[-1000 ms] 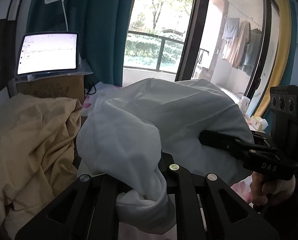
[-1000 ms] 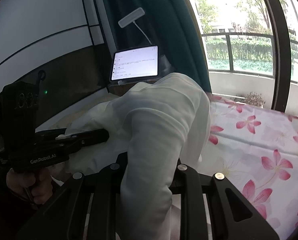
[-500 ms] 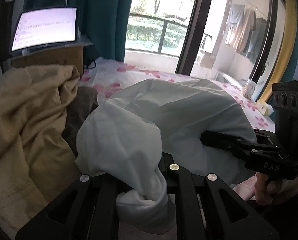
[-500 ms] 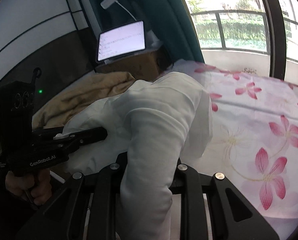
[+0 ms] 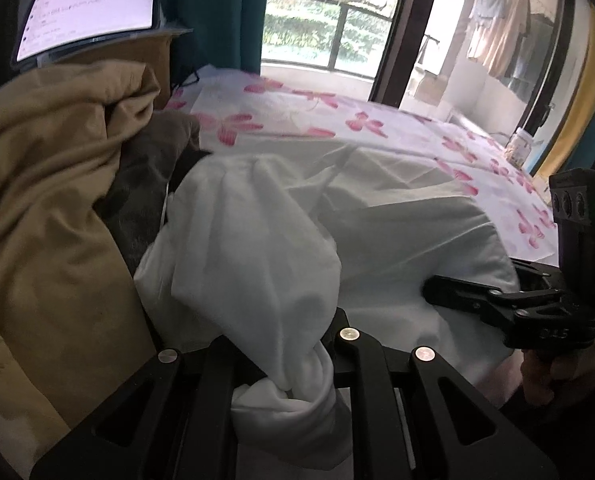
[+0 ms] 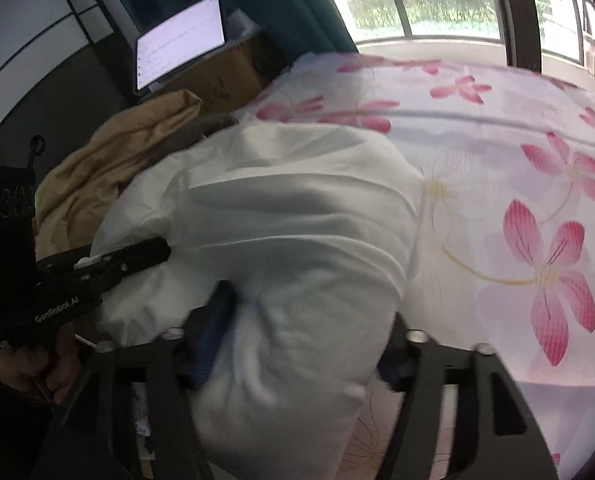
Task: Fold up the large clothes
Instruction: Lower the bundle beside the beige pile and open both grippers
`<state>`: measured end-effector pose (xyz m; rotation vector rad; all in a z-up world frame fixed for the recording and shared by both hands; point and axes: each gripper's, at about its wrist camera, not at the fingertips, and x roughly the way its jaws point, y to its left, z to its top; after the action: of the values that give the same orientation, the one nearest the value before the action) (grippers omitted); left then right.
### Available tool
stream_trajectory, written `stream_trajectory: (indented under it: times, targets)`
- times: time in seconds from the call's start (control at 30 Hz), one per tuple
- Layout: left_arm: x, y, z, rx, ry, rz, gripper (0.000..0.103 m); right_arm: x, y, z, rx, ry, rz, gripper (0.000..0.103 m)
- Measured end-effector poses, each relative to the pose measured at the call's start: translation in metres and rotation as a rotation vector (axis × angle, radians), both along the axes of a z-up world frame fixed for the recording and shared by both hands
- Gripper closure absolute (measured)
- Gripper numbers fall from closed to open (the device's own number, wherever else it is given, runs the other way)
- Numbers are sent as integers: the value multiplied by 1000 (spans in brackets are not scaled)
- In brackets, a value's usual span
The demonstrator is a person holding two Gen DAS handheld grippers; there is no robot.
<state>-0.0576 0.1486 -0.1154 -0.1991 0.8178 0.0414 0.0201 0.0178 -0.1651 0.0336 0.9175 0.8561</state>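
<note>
A large white garment (image 5: 377, 224) lies bunched on the flowered bed sheet (image 5: 337, 120); it also fills the middle of the right wrist view (image 6: 289, 216). My left gripper (image 5: 293, 360) is shut on a twisted wad of the white cloth, which hangs out below the fingers. My right gripper (image 6: 297, 320) has its fingers spread apart, with the white cloth bulging loosely between them; it shows at the right of the left wrist view (image 5: 477, 300). The left gripper shows at the left of the right wrist view (image 6: 109, 260).
A tan garment (image 5: 45, 200) and a dark grey one (image 5: 149, 184) are heaped at the left. A lit tablet (image 5: 89, 4) stands on a cardboard box behind them, by a teal curtain (image 5: 217, 12). A window and balcony lie beyond the bed.
Both grippers have dropped with the white garment, which now rests on the sheet. The right gripper's fingers have spread apart from the cloth they gripped.
</note>
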Motion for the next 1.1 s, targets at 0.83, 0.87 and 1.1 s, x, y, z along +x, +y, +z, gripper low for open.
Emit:
stream_trajectory:
  times: [0.83, 0.87, 1.1]
  targets:
    - [-30, 4, 32, 6, 24, 69, 76, 14, -36, 32, -70, -89, -77, 22]
    - [-31, 6, 35, 9, 19, 73, 74, 14, -36, 29, -74, -88, -79, 22]
    - [-41, 19, 54, 17, -45, 140, 66, 20, -38, 21, -89, -86, -95, 22]
